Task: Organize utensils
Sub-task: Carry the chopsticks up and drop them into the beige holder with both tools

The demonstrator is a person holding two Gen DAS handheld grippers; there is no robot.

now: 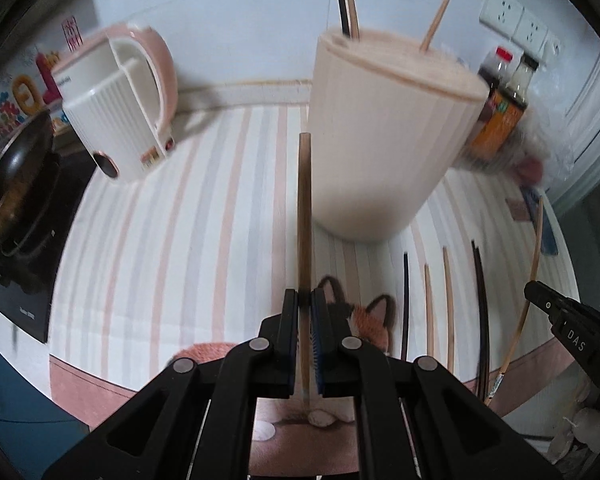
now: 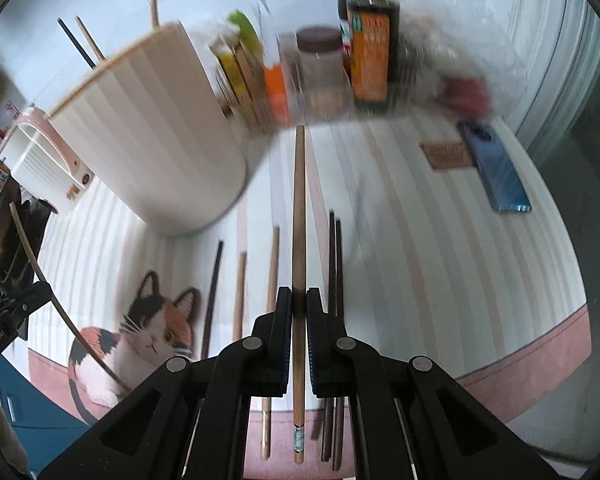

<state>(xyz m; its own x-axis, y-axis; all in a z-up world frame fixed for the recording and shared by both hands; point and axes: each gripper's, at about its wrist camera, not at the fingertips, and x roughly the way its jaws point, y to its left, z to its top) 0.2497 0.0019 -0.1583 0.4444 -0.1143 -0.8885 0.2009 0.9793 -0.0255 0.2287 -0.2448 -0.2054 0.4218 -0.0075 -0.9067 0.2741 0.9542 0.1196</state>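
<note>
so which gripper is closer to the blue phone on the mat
Right. The right gripper has the phone just ahead to its right; the left gripper is farther off, beyond the holder.

Home kitchen: kettle (image 1: 120,108), sauce bottles (image 2: 370,40), stovetop pan (image 1: 16,184).

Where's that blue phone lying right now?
In the right wrist view the blue phone lies flat on the striped mat at right, beside a small brown card, below the sauce bottle.
</note>
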